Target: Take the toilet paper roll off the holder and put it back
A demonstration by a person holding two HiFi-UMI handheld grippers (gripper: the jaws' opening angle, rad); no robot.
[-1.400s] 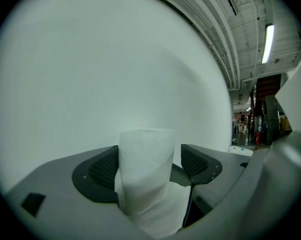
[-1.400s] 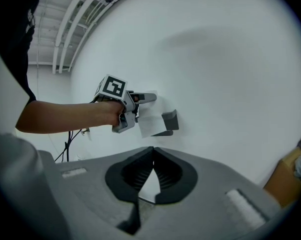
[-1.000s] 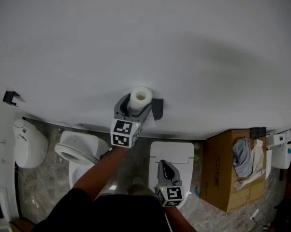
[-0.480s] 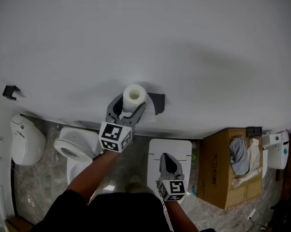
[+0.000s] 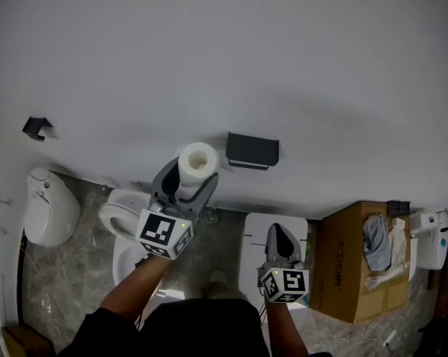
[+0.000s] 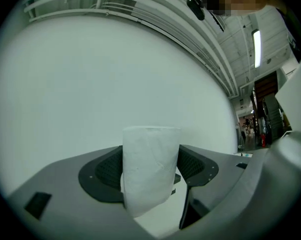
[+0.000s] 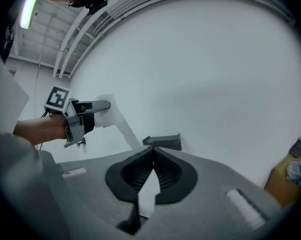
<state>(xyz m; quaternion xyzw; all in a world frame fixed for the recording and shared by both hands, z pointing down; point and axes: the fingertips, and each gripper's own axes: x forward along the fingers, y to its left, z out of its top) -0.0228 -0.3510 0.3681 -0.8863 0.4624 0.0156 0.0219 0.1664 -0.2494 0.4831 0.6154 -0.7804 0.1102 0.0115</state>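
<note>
The white toilet paper roll stands upright between the jaws of my left gripper, which is shut on it. In the left gripper view the roll fills the gap between the dark pads, in front of the bare white wall. The dark grey holder juts from the wall just right of the roll, with nothing on it. In the right gripper view the roll trails a loose tail of paper towards the holder. My right gripper hangs lower, shut and empty.
A white toilet stands below the left gripper and a white wall fixture further left. A small black bracket sits on the wall at the left. A cardboard box with cloths stands at the right.
My left gripper closed on the roll and carried it left and down, off the holder. The holder now shows bare. The right gripper shifted slightly right.
</note>
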